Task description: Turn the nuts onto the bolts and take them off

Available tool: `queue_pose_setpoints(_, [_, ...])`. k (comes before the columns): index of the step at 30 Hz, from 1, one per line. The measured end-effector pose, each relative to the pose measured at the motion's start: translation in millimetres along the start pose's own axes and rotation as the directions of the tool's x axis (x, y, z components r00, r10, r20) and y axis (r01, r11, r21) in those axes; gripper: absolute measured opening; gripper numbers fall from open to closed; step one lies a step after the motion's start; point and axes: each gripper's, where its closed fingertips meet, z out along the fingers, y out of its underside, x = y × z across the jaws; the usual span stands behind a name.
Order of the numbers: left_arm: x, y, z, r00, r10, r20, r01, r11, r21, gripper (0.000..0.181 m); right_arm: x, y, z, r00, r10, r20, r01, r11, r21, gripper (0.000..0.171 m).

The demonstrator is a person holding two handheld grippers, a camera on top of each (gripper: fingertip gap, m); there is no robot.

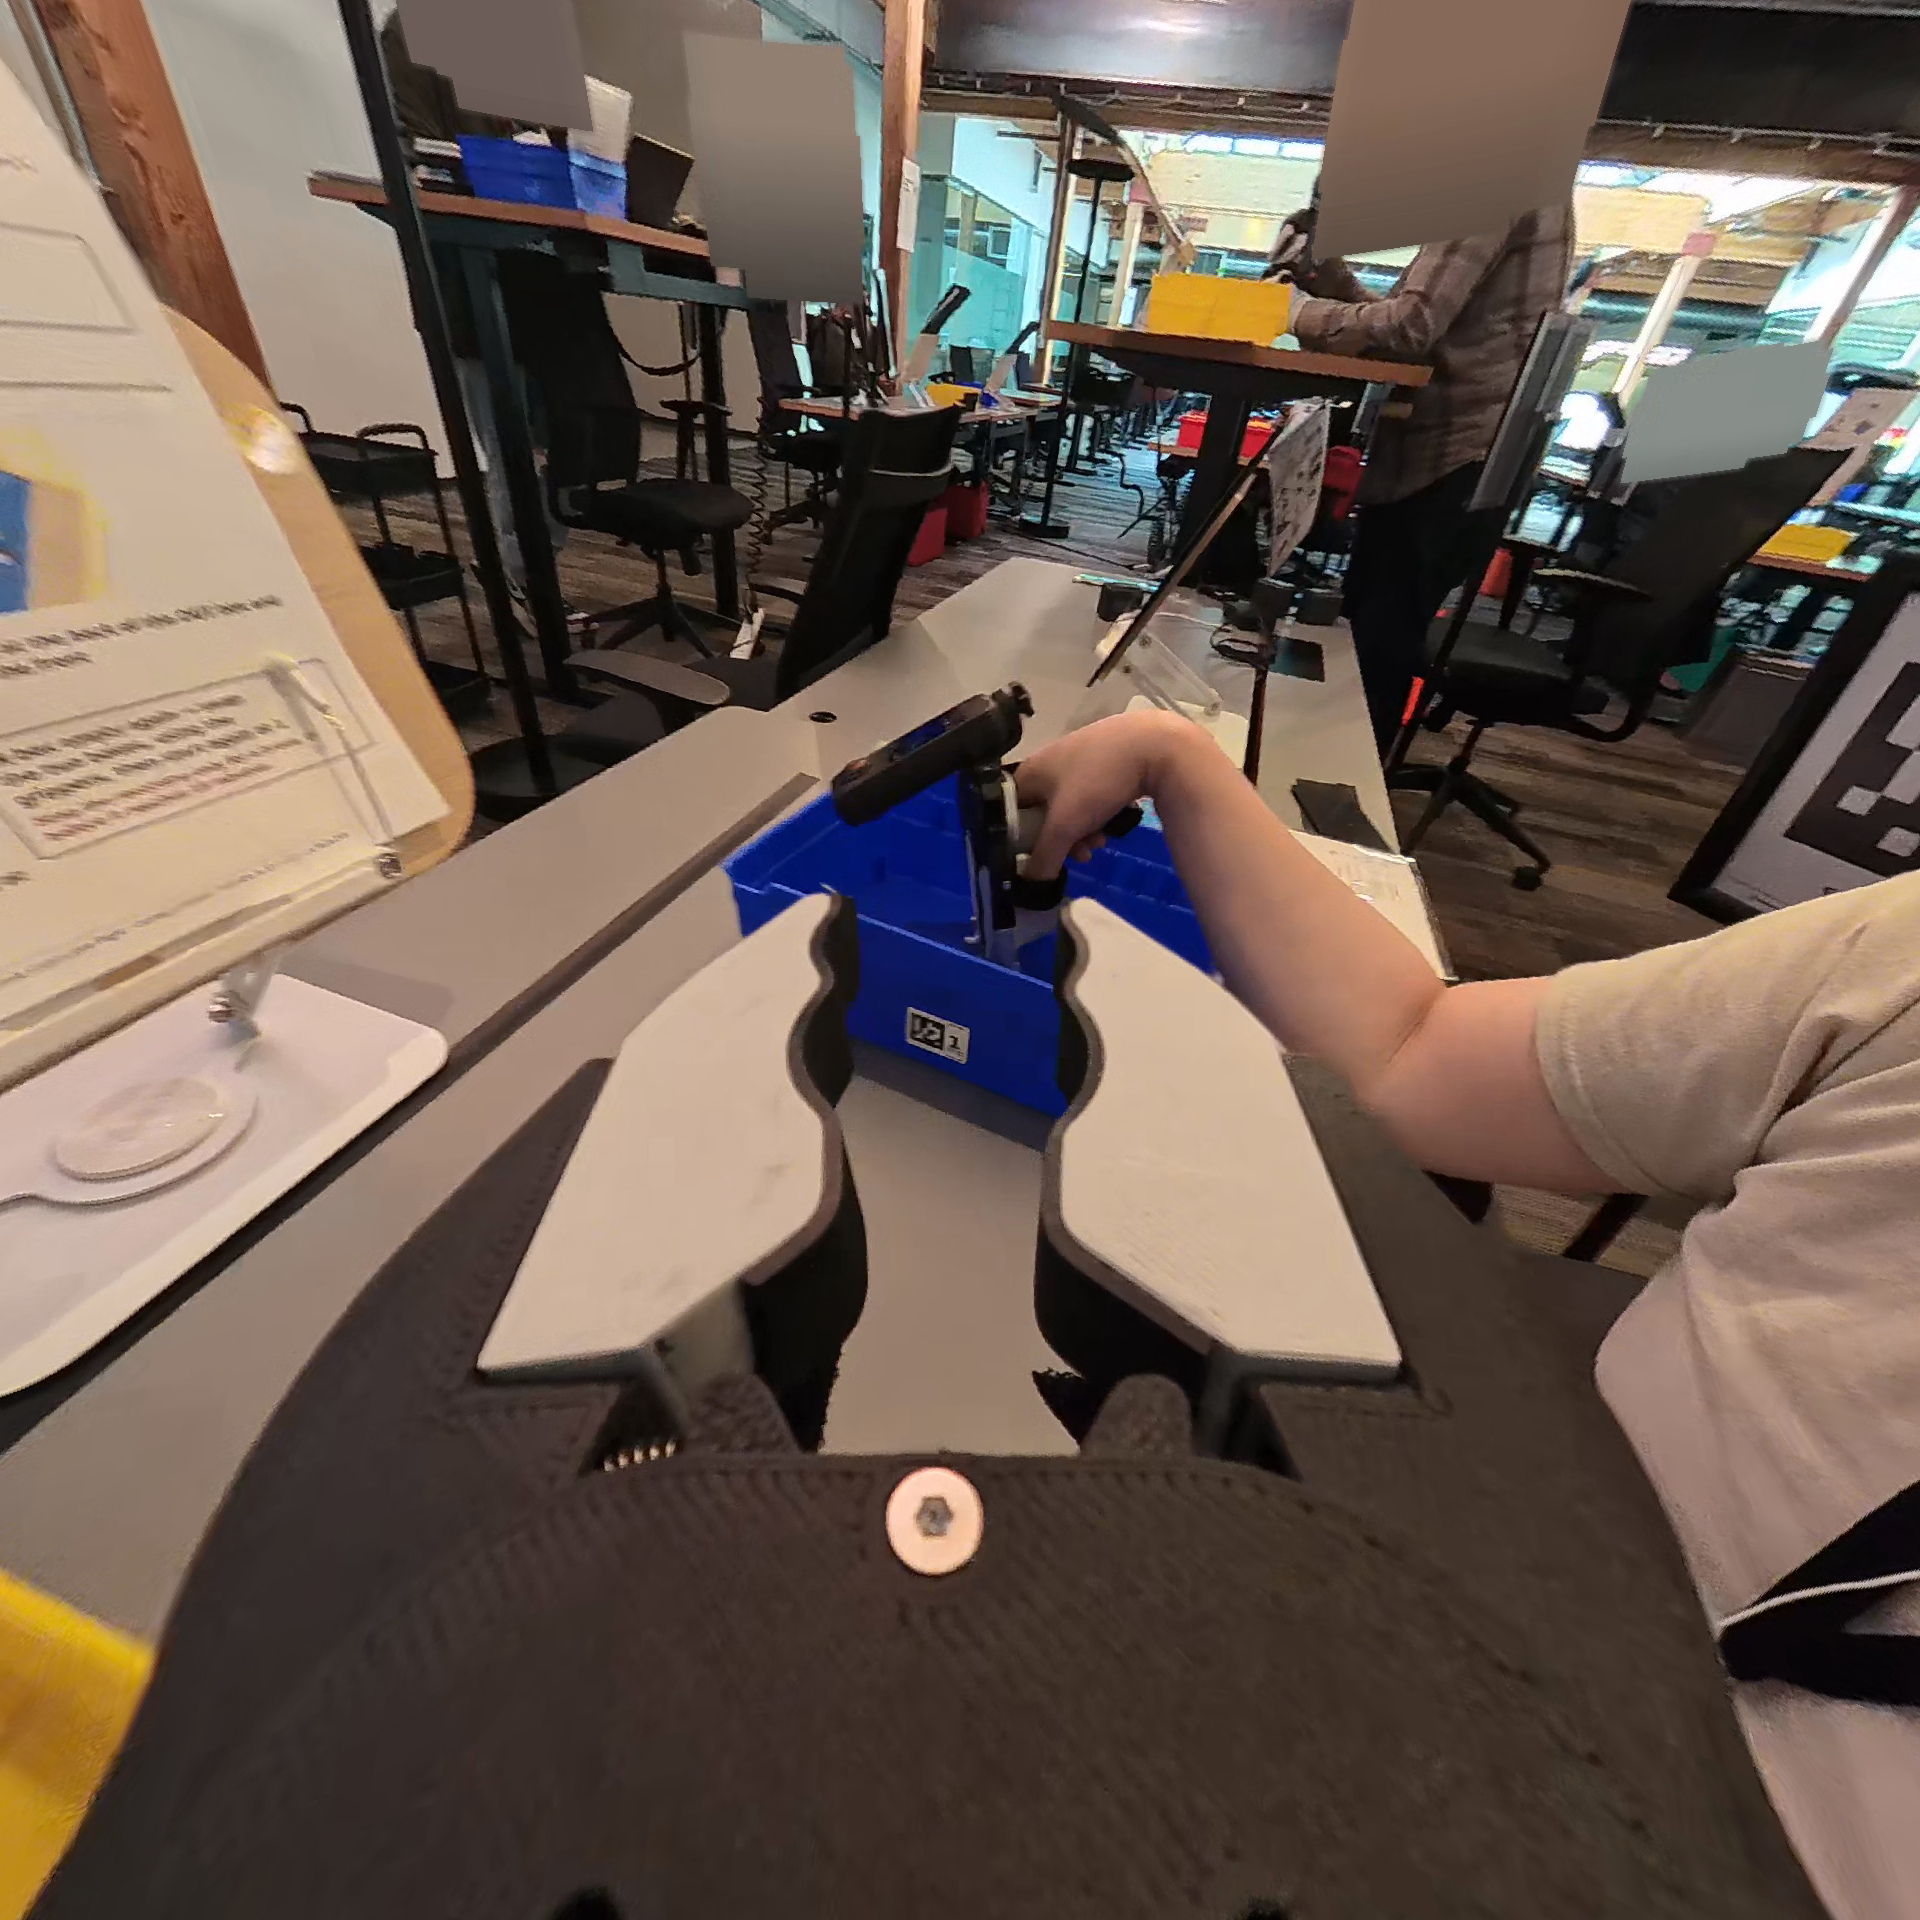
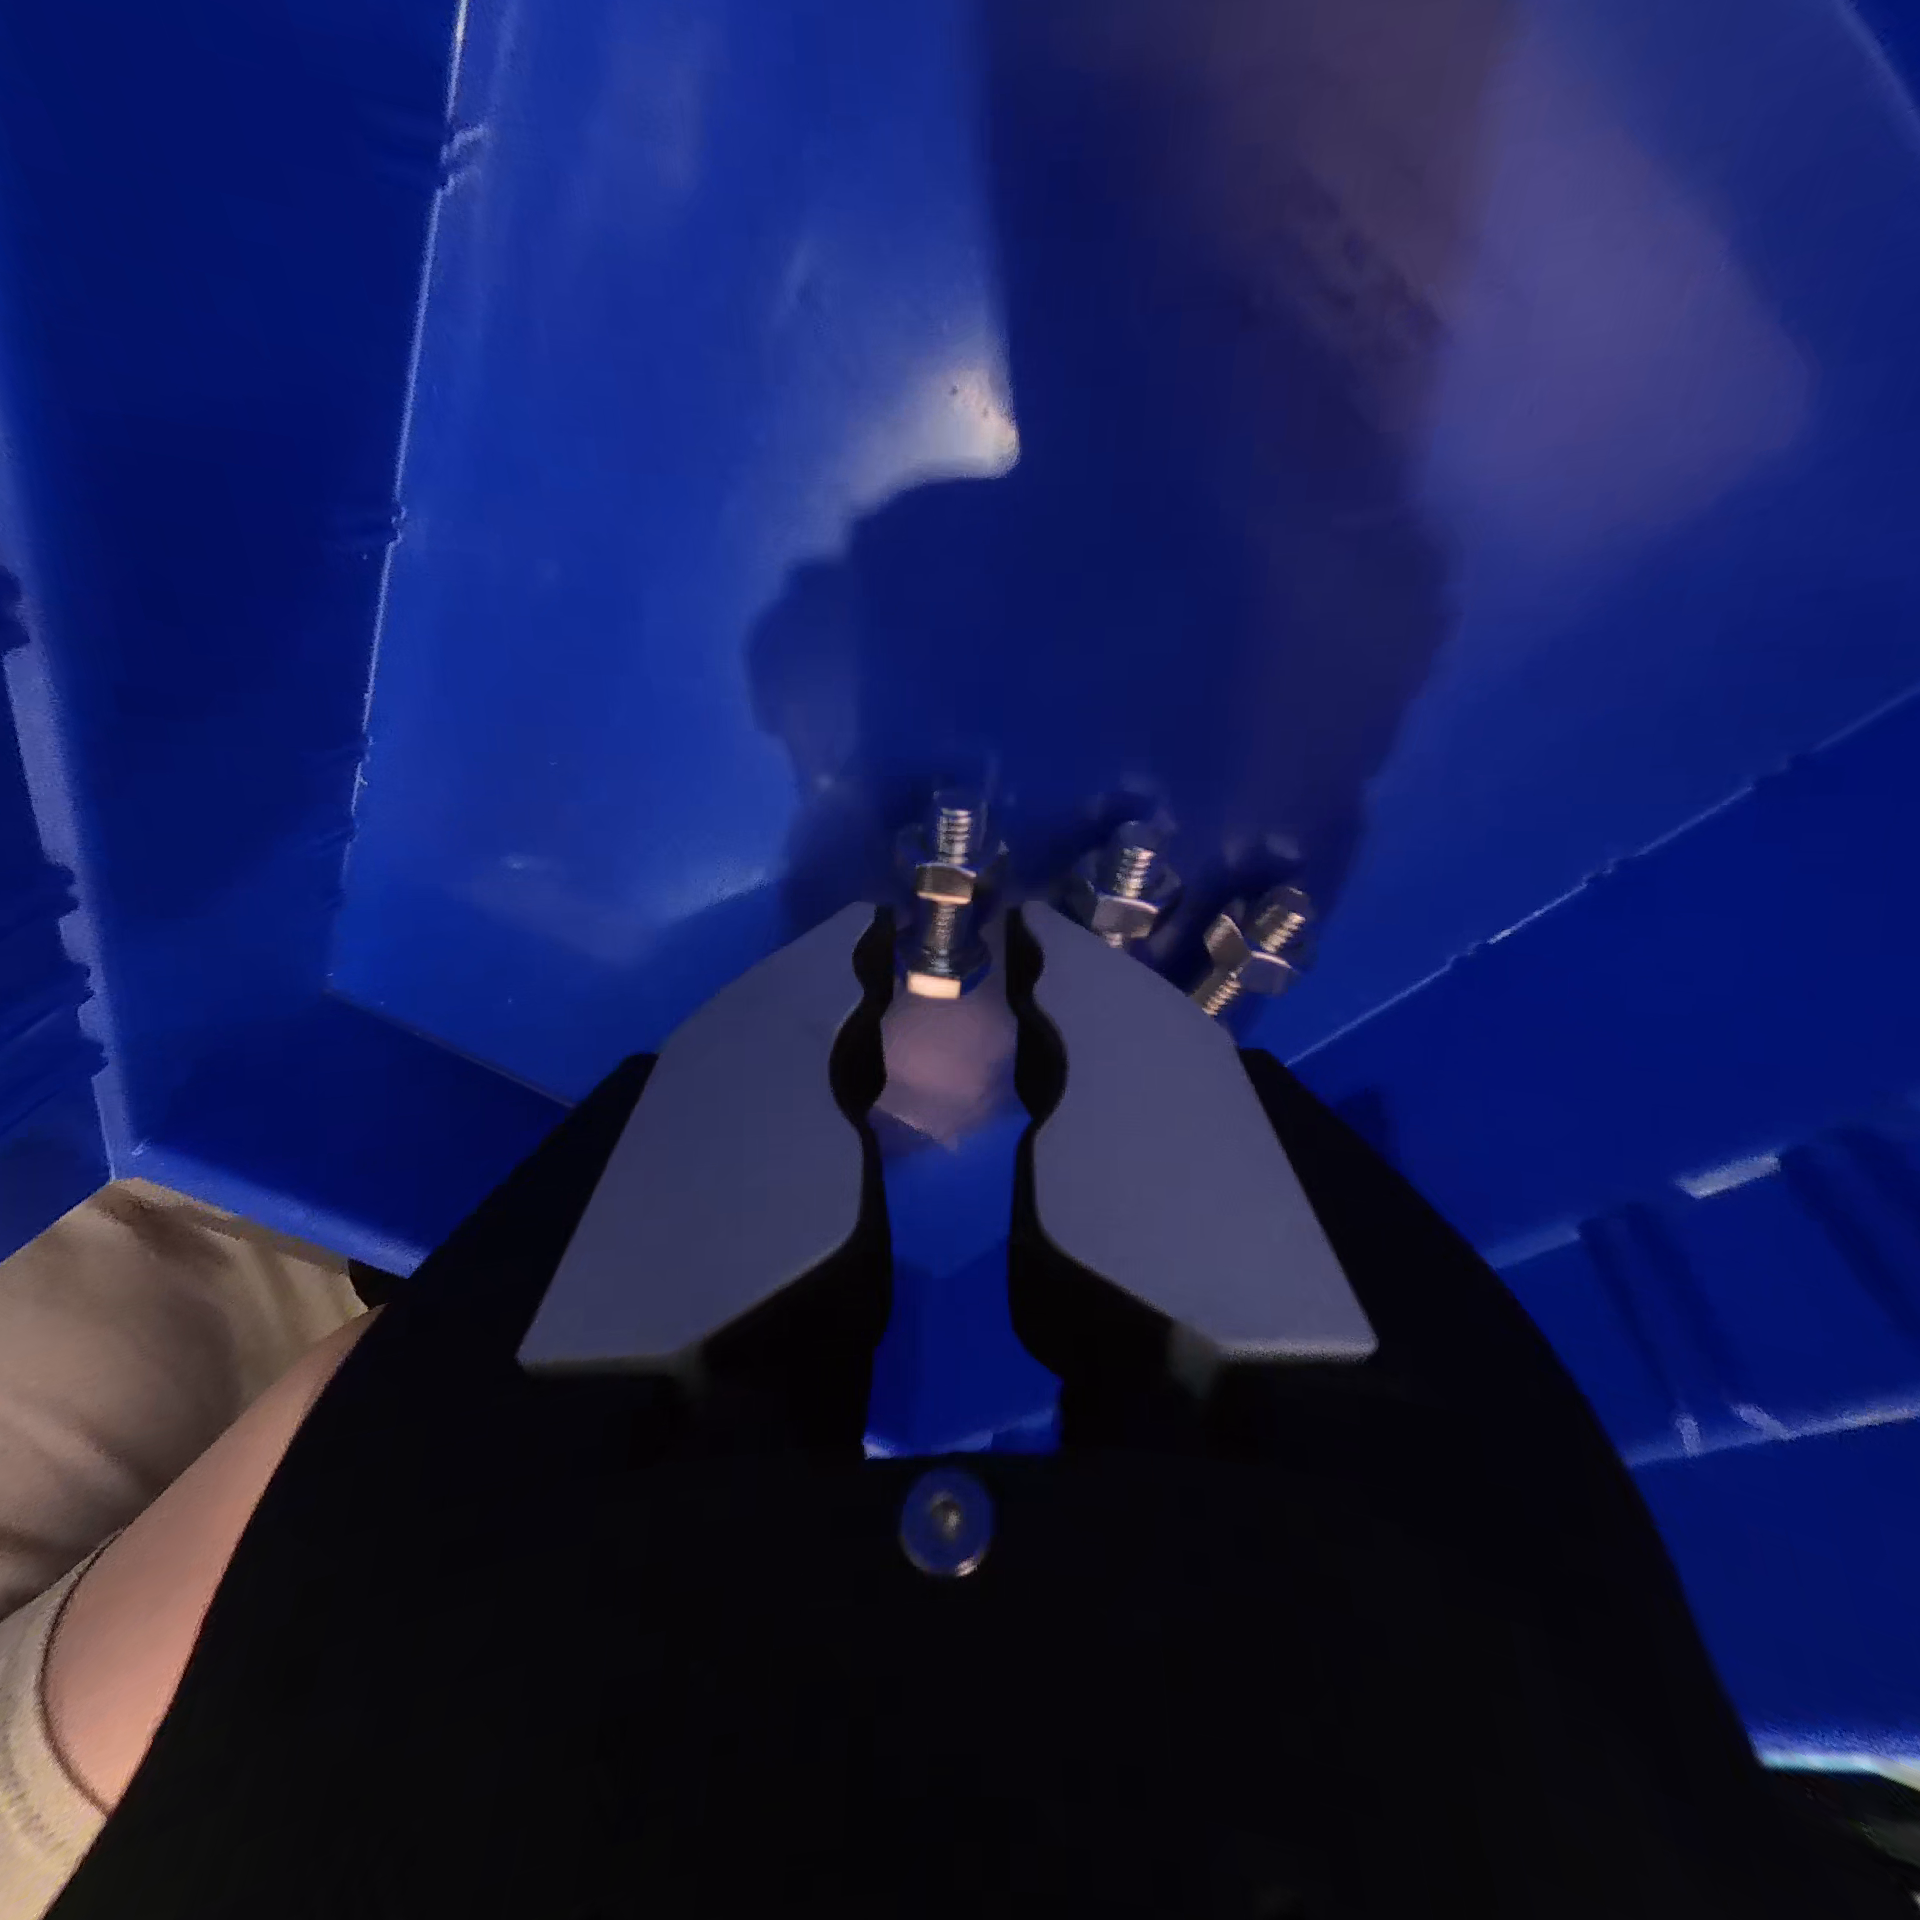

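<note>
In the right wrist view my right gripper is down inside a blue bin. Its jaws stand a little apart on either side of a steel bolt with a nut on it, and a small gap shows on each side. Two more bolts with nuts lie just to its right on the bin floor. In the left wrist view my left gripper is open and empty above the grey table, short of the blue bin. The right gripper shows there, held by a hand and dipped into the bin.
A sign holder on a white base stands at the left of the grey table. The person's right arm reaches across from the right. A yellow object sits at the bottom left. Office chairs and desks are beyond the table. To reach the yellow object in a straight line is about 35 cm for my left fingers, about 50 cm for my right.
</note>
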Motion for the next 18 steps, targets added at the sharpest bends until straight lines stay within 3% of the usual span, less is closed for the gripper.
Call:
queue_pose_setpoints(5, [-34.1,-17.0,-55.0,0.969,0.092,0.228,-0.089,0.996,-0.027,0.038,-3.3,-8.4,-38.3,0.998,-0.012,-0.054,0.022,0.984,0.178,0.023])
queue_pose_setpoints(8, [-63.5,-5.5,-103.8,0.907,0.12,0.404,-0.062,0.986,-0.153,0.044,-12.0,-18.8,-78.5,0.988,-0.069,-0.135,0.114,0.926,0.359,0.023])
queue_pose_setpoints(11, [-72.8,24.6,-140.8,0.903,0.028,0.428,0.092,0.962,-0.259,0.045,-26.1,-33.7,-124.3,0.965,-0.118,-0.236,0.232,0.805,0.546,0.025])
queue_pose_setpoints(14, [-78.4,58.6,-167.4,0.89,-0.075,0.451,0.253,0.903,-0.348,0.037,-46.0,-48.6,-168.7,0.921,-0.155,-0.357,0.371,0.627,0.685,0.031])
queue_pose_setpoints(18, [-99.2,113.9,-200.1,0.849,0.0,0.528,0.348,0.752,-0.56,0.03,-78.9,-56.4,-204.4,0.887,-0.199,-0.417,0.461,0.448,0.766,0.031])
